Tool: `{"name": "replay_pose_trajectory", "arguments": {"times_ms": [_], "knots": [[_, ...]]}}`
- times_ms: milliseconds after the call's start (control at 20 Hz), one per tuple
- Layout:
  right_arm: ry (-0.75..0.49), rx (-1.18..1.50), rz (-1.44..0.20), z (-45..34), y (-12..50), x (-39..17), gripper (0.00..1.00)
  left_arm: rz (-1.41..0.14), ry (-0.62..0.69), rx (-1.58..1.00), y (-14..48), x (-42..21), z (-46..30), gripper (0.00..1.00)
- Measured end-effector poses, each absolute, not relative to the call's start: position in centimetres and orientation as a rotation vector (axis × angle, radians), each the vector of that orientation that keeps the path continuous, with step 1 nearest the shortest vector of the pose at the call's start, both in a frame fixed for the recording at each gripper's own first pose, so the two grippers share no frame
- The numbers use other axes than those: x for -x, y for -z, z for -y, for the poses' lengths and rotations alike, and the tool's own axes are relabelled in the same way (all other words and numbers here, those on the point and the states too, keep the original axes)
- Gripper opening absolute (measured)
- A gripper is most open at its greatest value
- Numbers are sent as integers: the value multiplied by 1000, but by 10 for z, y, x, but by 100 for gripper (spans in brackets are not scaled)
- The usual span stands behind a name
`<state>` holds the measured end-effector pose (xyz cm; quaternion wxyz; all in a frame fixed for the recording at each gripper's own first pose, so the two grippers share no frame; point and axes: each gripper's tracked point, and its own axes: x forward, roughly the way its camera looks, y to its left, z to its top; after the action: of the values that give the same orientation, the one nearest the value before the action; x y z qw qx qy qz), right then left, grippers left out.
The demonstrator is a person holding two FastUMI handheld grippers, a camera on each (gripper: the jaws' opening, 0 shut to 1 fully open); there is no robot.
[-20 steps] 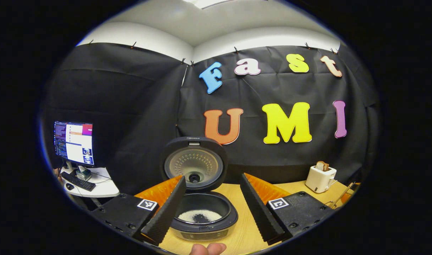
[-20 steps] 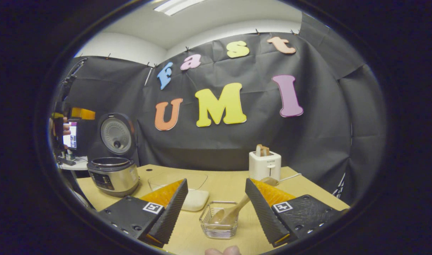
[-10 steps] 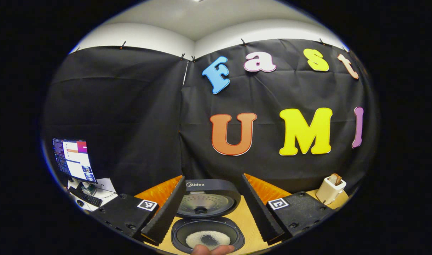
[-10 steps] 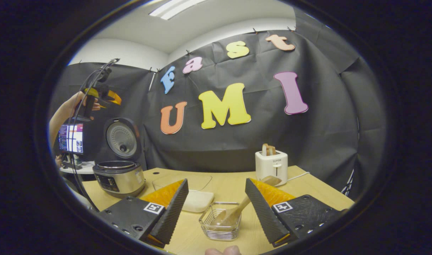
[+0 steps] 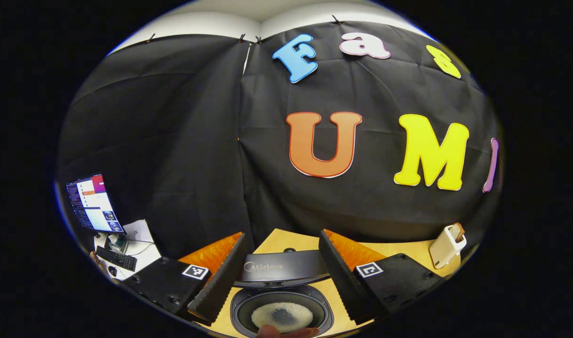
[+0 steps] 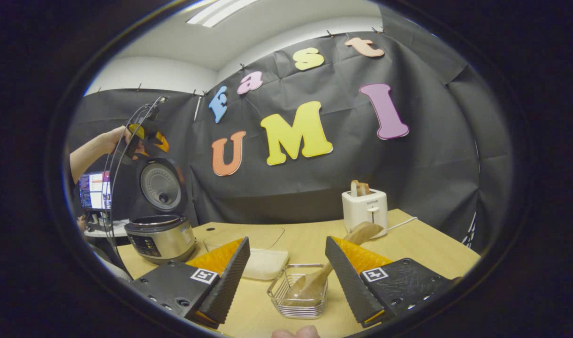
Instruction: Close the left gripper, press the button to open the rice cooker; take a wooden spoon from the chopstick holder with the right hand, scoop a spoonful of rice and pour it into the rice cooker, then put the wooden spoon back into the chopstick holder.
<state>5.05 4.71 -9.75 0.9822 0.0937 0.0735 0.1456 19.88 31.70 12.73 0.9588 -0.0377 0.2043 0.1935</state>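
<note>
**Cooker open, spoon in its holder**

The left gripper (image 5: 280, 281) hangs above the open rice cooker (image 5: 282, 312), jaws spread, rice in the pot. On the bench (image 6: 422, 246), the right gripper (image 6: 287, 277), jaws spread, faces the chopstick holder (image 6: 299, 295) holding the wooden spoon (image 6: 335, 260), touching neither.

Left gripper (image 5: 278, 277) above open cooker (image 5: 282, 313)
Fingers spread; rice (image 5: 281, 315) in pot; lid (image 5: 284, 269) raised; toaster (image 5: 447, 245) far right.

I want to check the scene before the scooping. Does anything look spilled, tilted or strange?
Nothing is spilled. The wooden spoon leans in the wire holder. The rice cooker stands open, with some rice already inside.
</note>
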Motion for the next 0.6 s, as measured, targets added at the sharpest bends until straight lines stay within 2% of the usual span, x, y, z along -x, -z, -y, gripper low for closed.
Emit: {"name": "replay_pose_trajectory", "arguments": {"times_ms": [50,100,150,250,350,500,550,600], "knots": [[-293,-197,-152,-47,97,-51,95,-419,-398,78,-126,-200,-321,98],[-295,-203,-158,-47,97,-50,91,-419,-404,79,-126,-202,-323,98],[-299,-209,-160,-48,97,-50,95,-427,-405,87,-125,-203,-325,97],[-301,-209,-155,-49,93,-46,95,-438,-412,105,-122,-210,-328,99],[-298,-209,-147,-48,92,-44,100,-441,-422,109,-120,-208,-330,97],[-289,-207,-153,-45,92,-44,91,-446,-429,122,-118,-199,-325,97],[-291,-209,-157,-44,92,-43,91,-441,-437,123,-118,-196,-324,97],[-290,-211,-157,-43,93,-42,95,-443,-442,112,-117,-193,-321,97]]}}
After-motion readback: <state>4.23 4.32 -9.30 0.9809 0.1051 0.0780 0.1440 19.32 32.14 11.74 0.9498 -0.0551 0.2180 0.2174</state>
